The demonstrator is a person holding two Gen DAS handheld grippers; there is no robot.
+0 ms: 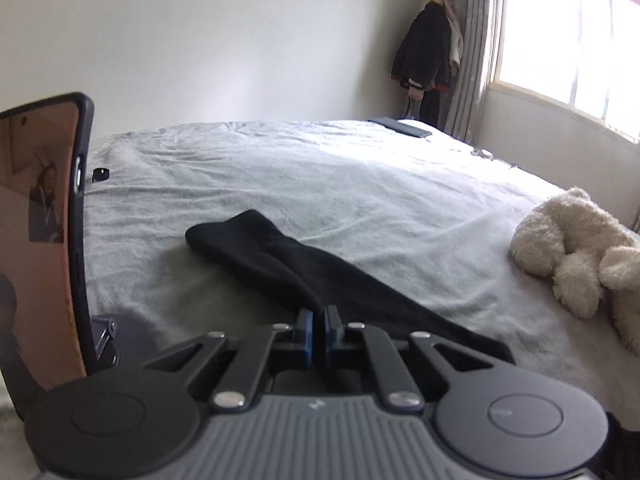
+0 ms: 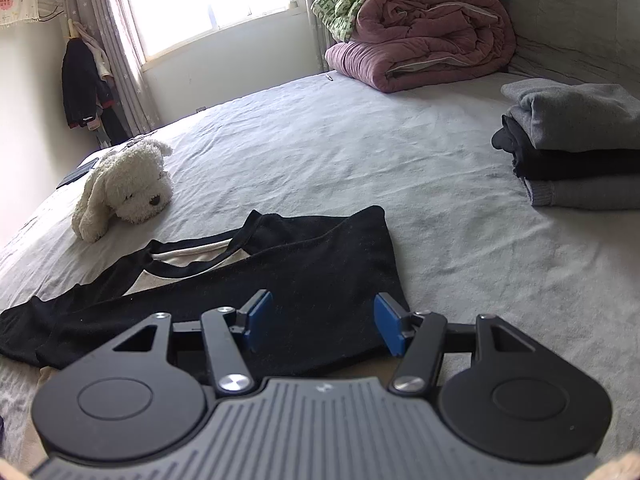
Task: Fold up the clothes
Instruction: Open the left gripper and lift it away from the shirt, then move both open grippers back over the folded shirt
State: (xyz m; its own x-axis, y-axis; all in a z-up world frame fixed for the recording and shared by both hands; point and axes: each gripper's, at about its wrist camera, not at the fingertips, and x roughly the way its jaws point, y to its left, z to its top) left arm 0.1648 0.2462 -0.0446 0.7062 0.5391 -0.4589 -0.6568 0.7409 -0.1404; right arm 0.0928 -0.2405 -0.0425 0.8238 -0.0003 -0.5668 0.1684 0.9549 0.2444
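A black long-sleeved garment (image 2: pixel 304 268) lies partly folded on the bed, its neckline toward the plush dog and a pale inner layer showing. In the left wrist view one black sleeve (image 1: pixel 280 264) runs away across the sheet. My left gripper (image 1: pixel 319 316) is shut on the near part of that sleeve, the cloth pinched between the blue pads. My right gripper (image 2: pixel 322 320) is open and empty, low over the garment's body with its blue pads (image 2: pixel 260 312) spread wide.
A white plush dog (image 2: pixel 124 188) lies left of the garment, also in the left wrist view (image 1: pixel 576 248). A stack of folded clothes (image 2: pixel 580 144) sits at right. Rolled quilts (image 2: pixel 424 36) lie at the bed head. A phone (image 1: pixel 44 240) stands at left.
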